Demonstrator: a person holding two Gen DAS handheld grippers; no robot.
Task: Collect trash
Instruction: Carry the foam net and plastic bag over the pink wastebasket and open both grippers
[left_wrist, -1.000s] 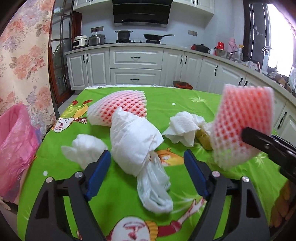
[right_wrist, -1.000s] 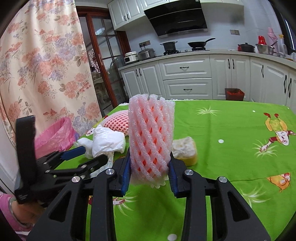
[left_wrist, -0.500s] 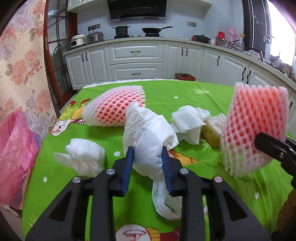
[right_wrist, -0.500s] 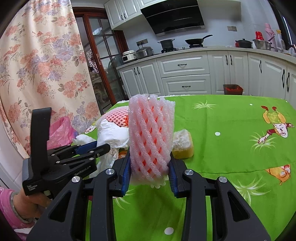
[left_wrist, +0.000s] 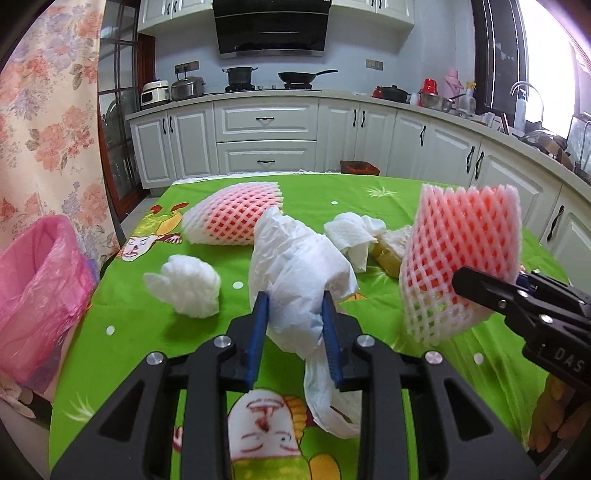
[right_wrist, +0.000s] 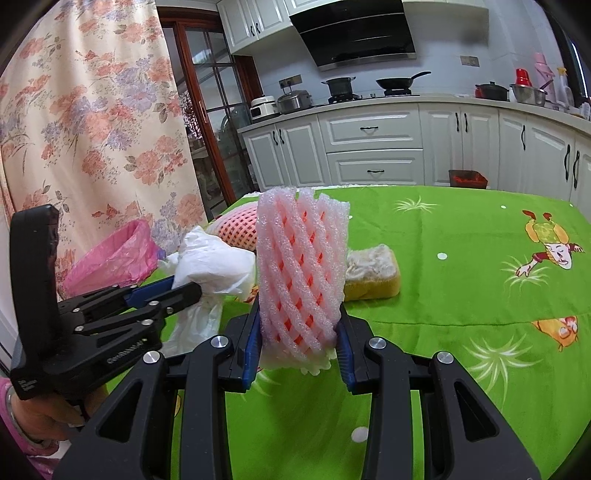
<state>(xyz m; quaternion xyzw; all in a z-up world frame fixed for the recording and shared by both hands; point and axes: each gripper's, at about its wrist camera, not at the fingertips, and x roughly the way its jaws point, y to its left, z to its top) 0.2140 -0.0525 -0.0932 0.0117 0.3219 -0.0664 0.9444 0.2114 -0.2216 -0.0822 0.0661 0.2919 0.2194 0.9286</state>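
Here the left gripper (left_wrist: 295, 314) jaws pinch a crumpled white plastic bag (left_wrist: 299, 269); the right gripper (right_wrist: 300, 332) jaws pinch a pink foam net sleeve (right_wrist: 301, 273); only the left view shows a white tissue wad (left_wrist: 188, 288) at 10 o'clock.

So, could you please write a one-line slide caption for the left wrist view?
Left gripper shut on crumpled white plastic bag; right gripper holds pink foam net above green tablecloth.

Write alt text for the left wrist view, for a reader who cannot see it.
The left gripper is shut on a crumpled white plastic bag over a green cartoon-print tablecloth. At right, the right gripper holds a pink foam fruit net; a second foam net, tissue wads and a pink-lined bin lie beyond.
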